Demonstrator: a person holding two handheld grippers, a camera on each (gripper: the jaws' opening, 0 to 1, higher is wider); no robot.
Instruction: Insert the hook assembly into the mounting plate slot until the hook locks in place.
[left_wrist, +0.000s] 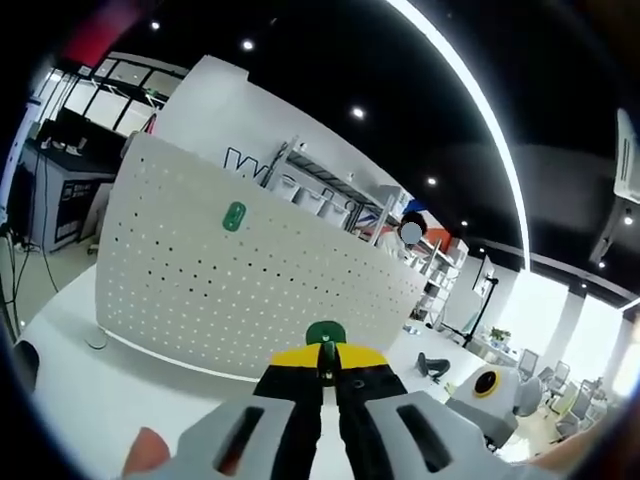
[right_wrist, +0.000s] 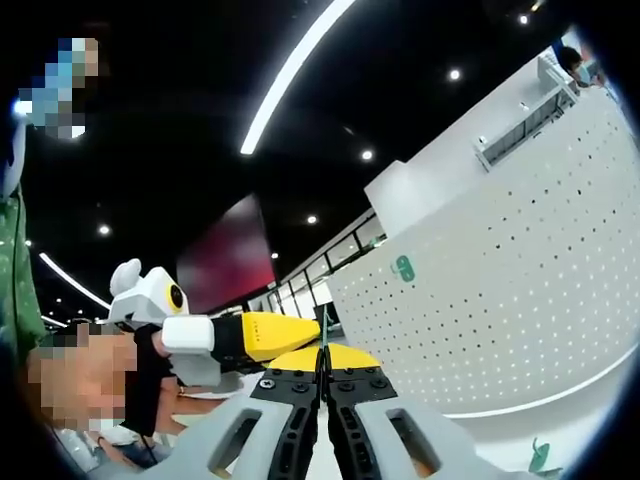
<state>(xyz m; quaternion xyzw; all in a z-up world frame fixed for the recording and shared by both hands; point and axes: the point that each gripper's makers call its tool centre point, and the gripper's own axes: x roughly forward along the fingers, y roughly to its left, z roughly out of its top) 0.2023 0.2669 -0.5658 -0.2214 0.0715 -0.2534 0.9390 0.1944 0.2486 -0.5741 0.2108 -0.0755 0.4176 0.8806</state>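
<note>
In the left gripper view, a white pegboard (left_wrist: 230, 275) stands upright on a white table (left_wrist: 110, 400), and one green hook (left_wrist: 234, 216) already sits on its face, high and towards the left. The left gripper (left_wrist: 326, 362) points at the board from a little way off, its jaws drawn close together on a small green piece (left_wrist: 325, 332) that peeks above the yellow tips; this looks like the hook to be mounted, though most of it is hidden between the jaws. Going right, in the right gripper view the left gripper (right_wrist: 250, 336) comes in from the left, with the right gripper (right_wrist: 323, 372) just beside it, its jaws nearly closed on a thin green sliver (right_wrist: 323, 330) whose shape I cannot make out. Further right stands the pegboard (right_wrist: 500, 300) with the mounted hook (right_wrist: 404, 268) on it, and something green (right_wrist: 538, 455) lies on the table at the bottom edge, cut off. As a judgement, the held hook is not yet at the board: the approach, the push into a hole and the locking all remain.
</note>
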